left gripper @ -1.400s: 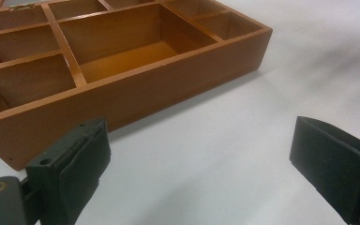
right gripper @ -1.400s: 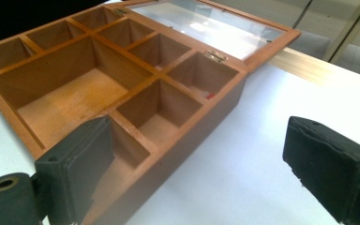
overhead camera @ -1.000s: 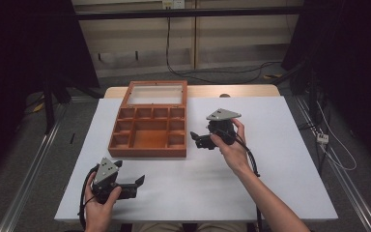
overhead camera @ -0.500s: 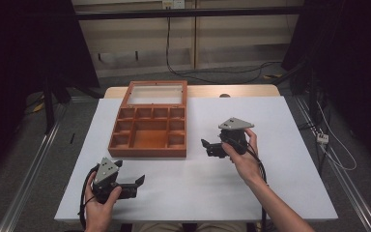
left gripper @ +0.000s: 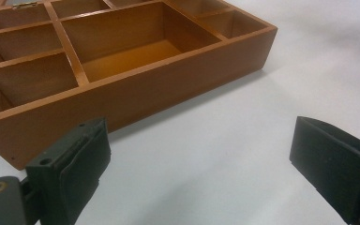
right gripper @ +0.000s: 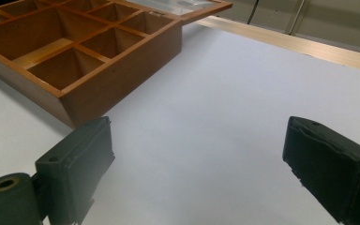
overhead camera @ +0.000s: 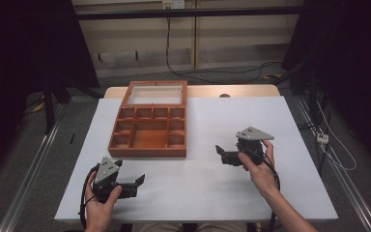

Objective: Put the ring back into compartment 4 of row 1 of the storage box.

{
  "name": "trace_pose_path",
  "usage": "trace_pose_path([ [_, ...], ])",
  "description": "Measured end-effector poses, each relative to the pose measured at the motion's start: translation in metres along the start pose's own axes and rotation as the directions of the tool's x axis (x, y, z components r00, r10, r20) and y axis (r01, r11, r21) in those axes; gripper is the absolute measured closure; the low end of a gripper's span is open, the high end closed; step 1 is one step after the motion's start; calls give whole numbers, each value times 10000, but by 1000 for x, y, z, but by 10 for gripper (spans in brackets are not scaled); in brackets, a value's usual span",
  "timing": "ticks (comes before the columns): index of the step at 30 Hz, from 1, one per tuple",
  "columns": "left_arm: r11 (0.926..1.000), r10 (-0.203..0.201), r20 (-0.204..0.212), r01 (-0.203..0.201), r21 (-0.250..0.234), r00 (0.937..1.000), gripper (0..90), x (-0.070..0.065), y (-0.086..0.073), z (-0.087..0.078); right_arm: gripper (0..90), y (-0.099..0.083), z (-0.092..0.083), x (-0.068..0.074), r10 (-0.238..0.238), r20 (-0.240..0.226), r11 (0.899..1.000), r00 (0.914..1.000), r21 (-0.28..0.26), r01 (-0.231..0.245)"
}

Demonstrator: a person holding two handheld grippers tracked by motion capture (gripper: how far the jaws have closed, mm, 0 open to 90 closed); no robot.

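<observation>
Since a second ago the right tongs [overhead camera: 224, 155] have drawn back from beside the box [overhead camera: 149, 128] toward the person and out to the right, and now sit over bare table [overhead camera: 212, 188], well apart from the box. Nothing else has shifted: the left tongs [overhead camera: 134, 182] remain near the table's front left edge, and the box lies where it did.

That white table takes up most of the high view, with a strip of pale wood along its far edge. On its far left part sits the brown wooden box, divided into one large middle compartment and smaller ones around it; every compartment that can be seen is empty. Its lid [overhead camera: 155, 93], a wooden frame around a clear pane, lies folded back flat beyond it.

A right hand [overhead camera: 260, 166] grips the right tongs, which point left toward the box's near right corner. Their jaws are spread wide with nothing between them, as the right gripper view confirms, with the box [right gripper: 82, 51] at upper left.

A left hand [overhead camera: 101, 205] holds the left tongs, pointing right and slightly away. These too gape empty; in the left gripper view the box's [left gripper: 122, 75] near wall stands just beyond the jaws.
</observation>
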State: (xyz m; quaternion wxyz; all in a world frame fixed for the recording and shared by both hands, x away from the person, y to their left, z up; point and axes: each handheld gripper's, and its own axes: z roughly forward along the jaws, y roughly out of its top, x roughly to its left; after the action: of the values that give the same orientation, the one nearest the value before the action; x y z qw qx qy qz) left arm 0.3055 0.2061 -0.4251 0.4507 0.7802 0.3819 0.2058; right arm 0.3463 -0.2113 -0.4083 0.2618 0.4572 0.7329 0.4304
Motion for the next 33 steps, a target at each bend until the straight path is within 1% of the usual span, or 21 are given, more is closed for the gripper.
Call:
trace_pose_path([
  [5,10000,38,-2,-38,-9,10000,51,0,0,0,84,-8,-8,-7,33,69,9999,10000,116,-34],
  [9,10000,-33,-54,33,-44,10000,52,-1,0,0,85,-14,-15,-11,342,281,9994,9990,-70,-341],
  [10,10000,-38,-96,38,-37,9999,53,0,0,0,89,-16,-19,-12,453,402,9989,9982,-168,-447],
  [12,10000,-42,-132,42,-18,9999,57,0,0,0,90,-20,-23,-14,626,456,9977,9970,-290,-613],
  [14,10000,-36,-160,36,2,9999,57,0,0,1,90,-24,-28,-16,695,516,9972,9962,-313,-679],
  [20,10000,-85,-160,85,-30,9998,56,0,0,1,90,-34,-41,-19,706,821,9972,9941,-298,-684],
  [25,10000,-31,-196,30,-56,9998,56,0,1,0,90,-42,-50,-21,755,957,9968,9925,-341,-725],
  [28,10000,-31,-282,30,-11,9996,58,1,1,-1,90,-47,-55,-22,820,992,9962,9917,-361,-788],
  [30,9999,-108,-290,105,-105,9995,58,1,0,-1,90,-51,-57,-23,765,1075,9967,9913,-349,-731],
  [33,9999,-122,-343,121,-42,9993,58,1,1,-1,90,-56,-59,-24,879,1131,9959,9897,-296,-850],
])
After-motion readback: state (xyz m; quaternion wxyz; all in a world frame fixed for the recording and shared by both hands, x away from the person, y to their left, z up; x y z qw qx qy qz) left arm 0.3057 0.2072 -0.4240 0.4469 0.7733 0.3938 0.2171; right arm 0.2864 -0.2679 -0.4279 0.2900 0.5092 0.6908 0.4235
